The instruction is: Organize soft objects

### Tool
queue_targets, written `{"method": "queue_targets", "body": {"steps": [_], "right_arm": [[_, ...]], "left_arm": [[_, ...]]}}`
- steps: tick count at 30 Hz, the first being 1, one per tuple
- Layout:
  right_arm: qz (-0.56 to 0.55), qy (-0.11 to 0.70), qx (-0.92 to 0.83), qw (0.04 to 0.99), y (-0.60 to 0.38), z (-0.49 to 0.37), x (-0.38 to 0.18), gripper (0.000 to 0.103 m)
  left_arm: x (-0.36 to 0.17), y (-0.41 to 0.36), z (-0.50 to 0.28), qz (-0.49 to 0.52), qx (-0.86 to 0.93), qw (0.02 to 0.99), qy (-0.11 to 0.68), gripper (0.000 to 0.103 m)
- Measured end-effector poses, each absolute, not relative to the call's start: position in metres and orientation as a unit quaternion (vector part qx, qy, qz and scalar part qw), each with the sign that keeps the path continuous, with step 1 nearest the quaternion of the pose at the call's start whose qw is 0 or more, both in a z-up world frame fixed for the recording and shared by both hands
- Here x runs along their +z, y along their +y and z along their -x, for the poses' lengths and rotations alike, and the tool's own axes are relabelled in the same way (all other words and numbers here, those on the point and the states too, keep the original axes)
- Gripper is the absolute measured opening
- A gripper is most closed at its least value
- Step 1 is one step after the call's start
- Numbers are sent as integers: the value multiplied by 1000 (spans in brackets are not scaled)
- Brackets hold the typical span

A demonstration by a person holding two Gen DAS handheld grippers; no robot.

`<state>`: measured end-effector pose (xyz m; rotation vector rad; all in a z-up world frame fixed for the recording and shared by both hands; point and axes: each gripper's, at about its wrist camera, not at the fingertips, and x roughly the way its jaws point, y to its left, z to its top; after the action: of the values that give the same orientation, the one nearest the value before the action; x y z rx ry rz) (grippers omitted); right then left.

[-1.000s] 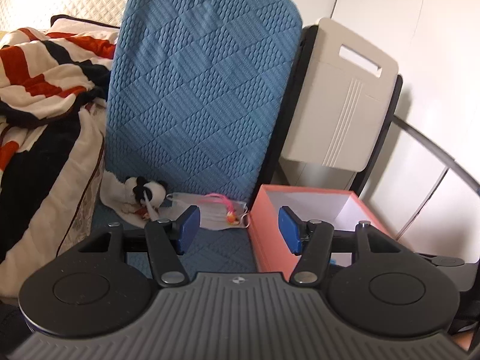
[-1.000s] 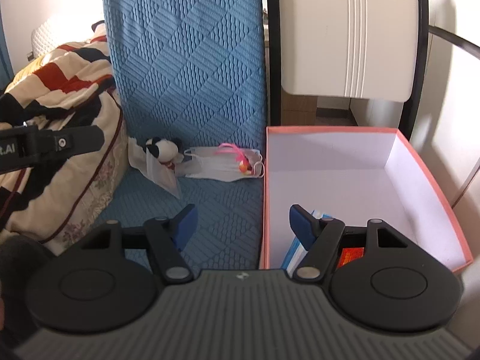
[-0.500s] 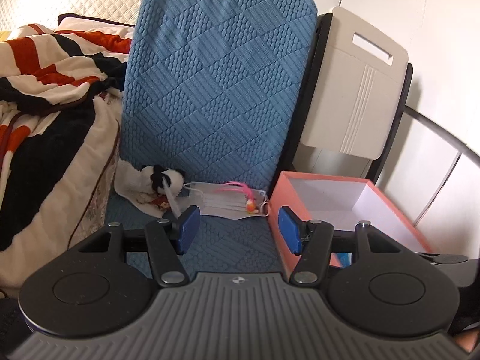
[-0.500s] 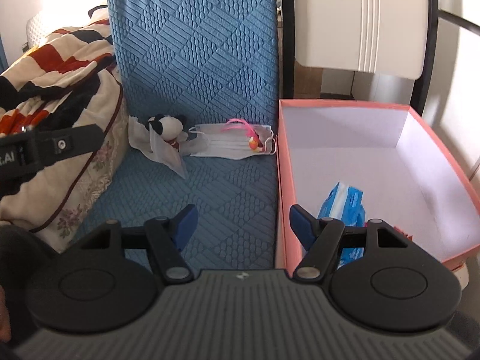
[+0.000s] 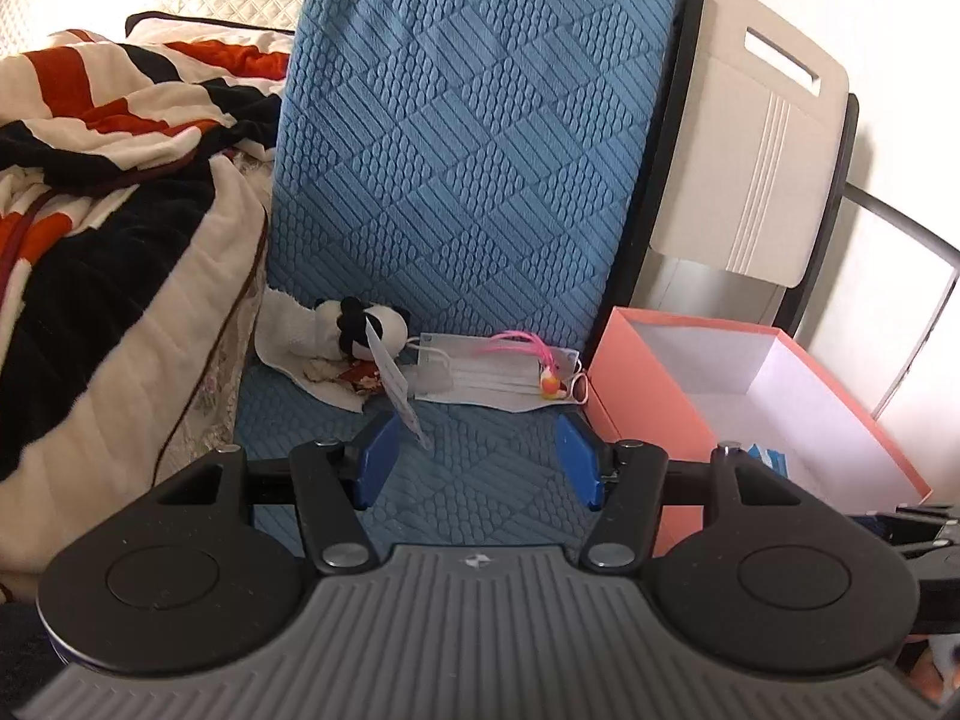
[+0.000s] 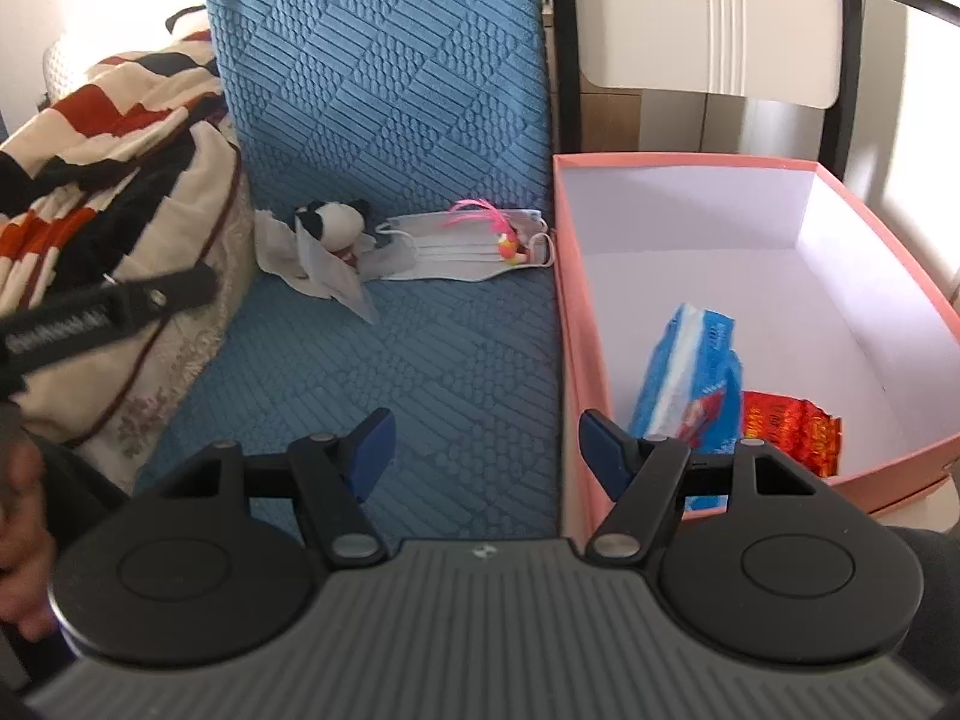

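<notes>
L gripper and R gripper, bottom centre: jaws apart, nothing held. Small black-and-white plush panda on white cloth mid-left; pale pleated face mask beside it, touching pink cardboard box at right, w/ blue tissue pack inside.

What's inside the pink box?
Inside the pink box: a blue tissue pack and a red packet. The right gripper covers the pack's near end, so anything there is hidden.
</notes>
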<state>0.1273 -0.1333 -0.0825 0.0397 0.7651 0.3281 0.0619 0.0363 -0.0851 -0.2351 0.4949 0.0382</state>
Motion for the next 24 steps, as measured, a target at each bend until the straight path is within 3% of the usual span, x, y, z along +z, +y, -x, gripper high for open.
{"method": "queue_targets", "body": {"steps": [24], "right_arm": [[25,383,171,907,-90,-193,-112,70]], "left_arm": [[-124,75,-137,202,29,938,280,70]]}}
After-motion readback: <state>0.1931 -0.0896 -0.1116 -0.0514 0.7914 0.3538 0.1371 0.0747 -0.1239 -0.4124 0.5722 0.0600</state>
